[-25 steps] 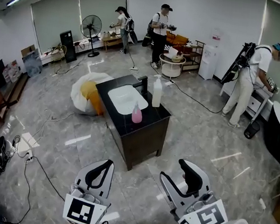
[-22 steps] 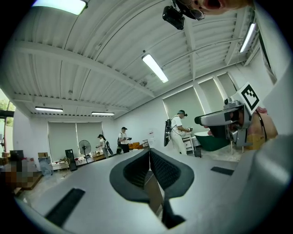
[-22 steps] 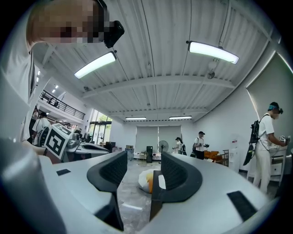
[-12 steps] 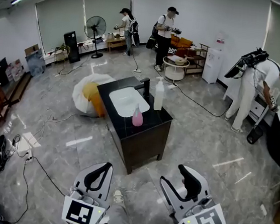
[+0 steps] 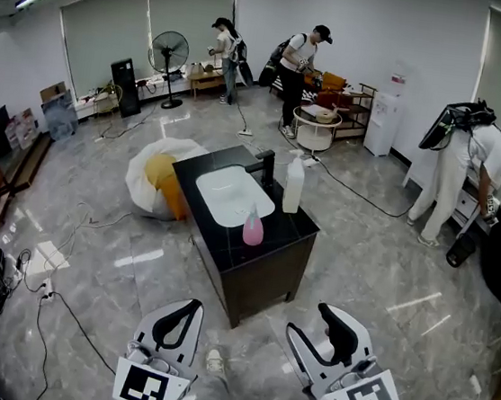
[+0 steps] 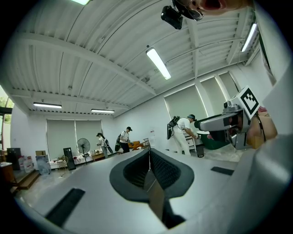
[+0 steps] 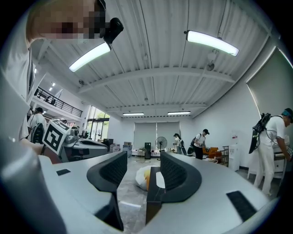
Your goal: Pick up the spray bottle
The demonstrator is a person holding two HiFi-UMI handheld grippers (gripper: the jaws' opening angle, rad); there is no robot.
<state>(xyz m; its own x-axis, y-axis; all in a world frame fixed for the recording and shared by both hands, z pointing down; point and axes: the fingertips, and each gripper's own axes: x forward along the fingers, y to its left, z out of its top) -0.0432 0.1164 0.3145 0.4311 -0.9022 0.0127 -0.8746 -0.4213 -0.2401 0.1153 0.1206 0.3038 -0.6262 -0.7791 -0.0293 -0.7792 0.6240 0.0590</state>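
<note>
You are not yet at the spray bottle (image 5: 294, 185); it stands untouched on the far counter (image 5: 297, 230), your left claw (image 5: 177, 311) clenched empty, right claw (image 5: 334, 319) released.

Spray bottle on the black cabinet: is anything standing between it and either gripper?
For the right gripper, nothing visible: only bare floor up to the cabinet, where the white spray bottle stands near the right edge. From the left gripper, the pink bottle stands roughly in line, nearer the front.
</note>
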